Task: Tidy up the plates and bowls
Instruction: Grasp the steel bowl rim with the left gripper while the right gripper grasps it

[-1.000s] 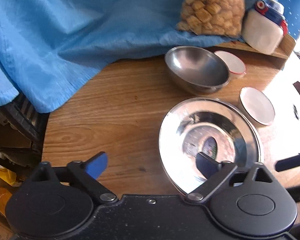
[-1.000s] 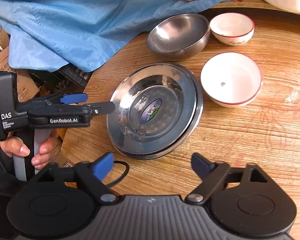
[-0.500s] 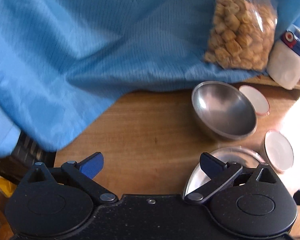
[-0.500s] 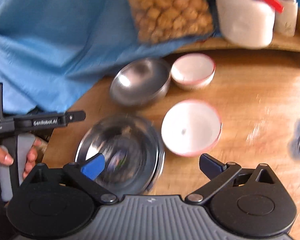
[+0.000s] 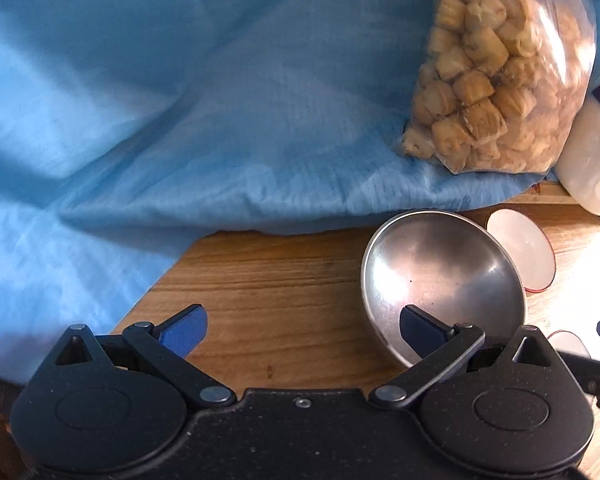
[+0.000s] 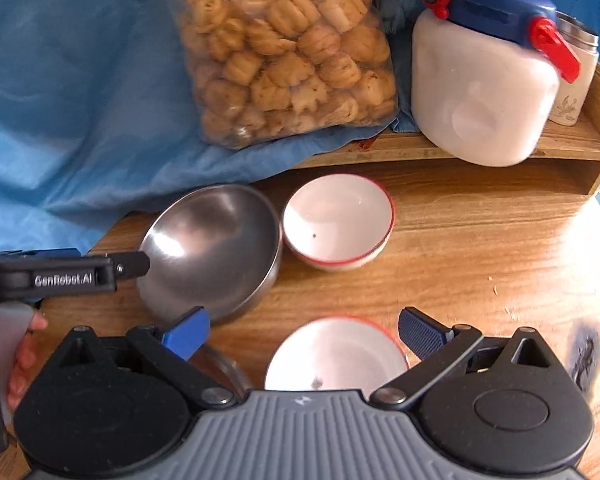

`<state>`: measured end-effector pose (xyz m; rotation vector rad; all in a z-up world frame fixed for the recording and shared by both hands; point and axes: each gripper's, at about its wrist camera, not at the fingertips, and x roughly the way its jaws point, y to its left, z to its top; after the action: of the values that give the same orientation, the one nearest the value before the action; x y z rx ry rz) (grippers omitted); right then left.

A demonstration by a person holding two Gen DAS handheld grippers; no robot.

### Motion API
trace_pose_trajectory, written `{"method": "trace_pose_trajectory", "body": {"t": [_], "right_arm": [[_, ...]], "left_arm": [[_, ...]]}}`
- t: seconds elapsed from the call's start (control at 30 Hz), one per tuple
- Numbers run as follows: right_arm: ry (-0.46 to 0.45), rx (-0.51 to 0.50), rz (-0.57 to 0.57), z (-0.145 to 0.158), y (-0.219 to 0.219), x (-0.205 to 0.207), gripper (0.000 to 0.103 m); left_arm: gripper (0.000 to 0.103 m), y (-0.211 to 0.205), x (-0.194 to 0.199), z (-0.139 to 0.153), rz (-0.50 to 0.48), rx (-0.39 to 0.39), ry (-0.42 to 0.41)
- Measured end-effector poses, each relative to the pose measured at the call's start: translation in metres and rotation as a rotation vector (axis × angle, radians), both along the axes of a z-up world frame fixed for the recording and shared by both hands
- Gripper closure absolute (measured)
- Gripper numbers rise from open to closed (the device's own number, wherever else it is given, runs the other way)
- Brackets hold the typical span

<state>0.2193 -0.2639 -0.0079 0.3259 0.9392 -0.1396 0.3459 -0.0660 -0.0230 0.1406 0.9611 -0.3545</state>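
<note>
I saw a steel bowl [image 6: 216, 248] upright at centre-left, touching a red-rimmed white bowl [image 6: 338, 222] at centre; another white bowl [image 6: 336, 356] sat at bottom centre.

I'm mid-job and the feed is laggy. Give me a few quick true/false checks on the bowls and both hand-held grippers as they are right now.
1. The right hand-held gripper is open and holds nothing. True.
2. The steel bowl holds food. False: it is empty.
3. The far white bowl sits right beside the steel bowl. True.
4. The left hand-held gripper is clamped on the steel bowl's rim. False: its jaws are open and grip nothing.
5. The bag of biscuits lies inside the near white bowl. False: the bag rests on the blue cloth behind the bowls.
</note>
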Motion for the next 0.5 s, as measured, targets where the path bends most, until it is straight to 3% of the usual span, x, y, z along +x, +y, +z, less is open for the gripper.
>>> {"method": "trace_pose_trajectory", "body": {"t": [0.17,0.33,0.5], "right_arm": [[0.001,0.007,-0.003,-0.008,0.0,0.017,0.002],[0.006,0.012,0.016,-0.014,0.006,0.028,0.016],[0.003,0.034,0.027,-0.018,0.013,0.039,0.021]], "left_arm": [[0.001,-0.008,0.013,-0.01,-0.024,0.035,0.031],[0.001,-0.009,0.017,-0.014,-0.033,0.017,0.055],[0.001,-0.013,0.018,-0.016,-0.04,0.013,0.062]]}}
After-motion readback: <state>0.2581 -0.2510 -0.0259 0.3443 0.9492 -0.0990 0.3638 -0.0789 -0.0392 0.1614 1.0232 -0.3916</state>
